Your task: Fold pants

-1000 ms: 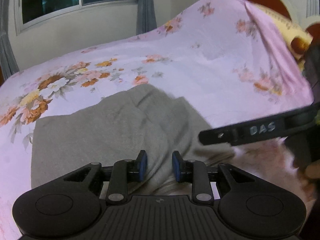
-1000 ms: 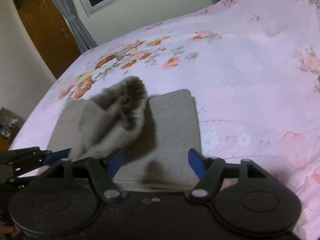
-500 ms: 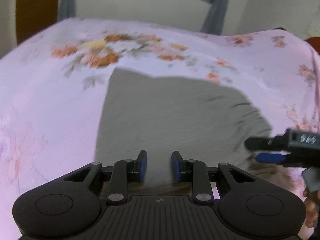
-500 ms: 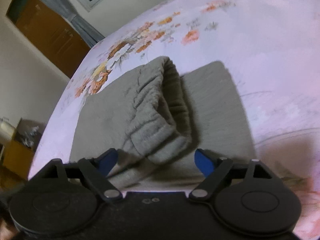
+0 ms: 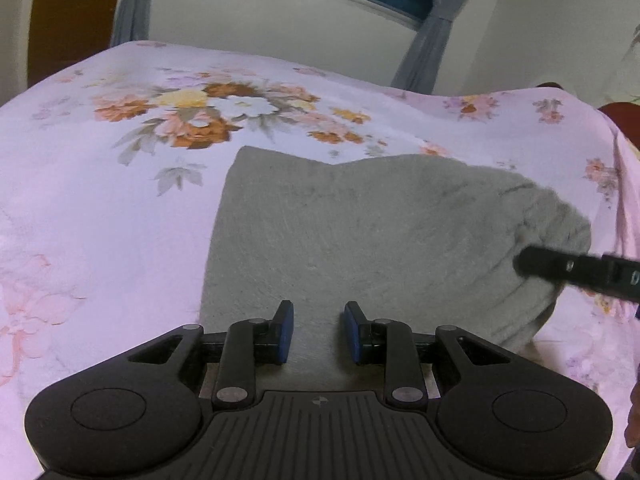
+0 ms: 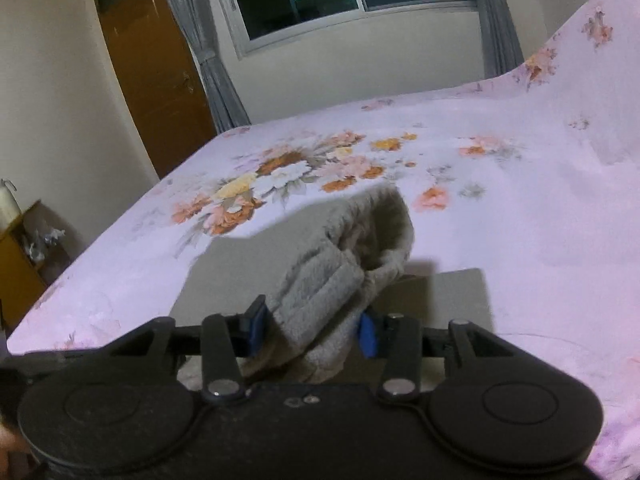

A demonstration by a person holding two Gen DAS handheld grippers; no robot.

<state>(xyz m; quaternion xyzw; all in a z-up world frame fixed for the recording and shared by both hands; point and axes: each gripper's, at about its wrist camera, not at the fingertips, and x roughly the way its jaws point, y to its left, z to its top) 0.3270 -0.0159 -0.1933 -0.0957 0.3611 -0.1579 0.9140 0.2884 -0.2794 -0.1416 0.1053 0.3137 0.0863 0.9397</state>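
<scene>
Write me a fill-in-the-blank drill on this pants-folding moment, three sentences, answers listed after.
1. The pants being folded are ____ in colour.
2. The pants lie on a pink bedsheet printed with ____.
3. The bunched waistband sits between the jaws of the ____ gripper, while the left gripper holds nothing.

Missing words: grey; flowers; right

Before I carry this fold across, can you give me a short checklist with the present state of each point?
1. Right claw has cloth between its fingers: ok, the bunched waistband of the grey pants sits there.
2. Grip fully closed: cannot tell, a wide gap shows.
3. Left claw holds the near edge: not ok, fingers apart, nothing between them.
4. Bottom layer flat on the pink floral bedsheet: ok.
5. Lifted part free of the layer below: ok, it rises clear.
</scene>
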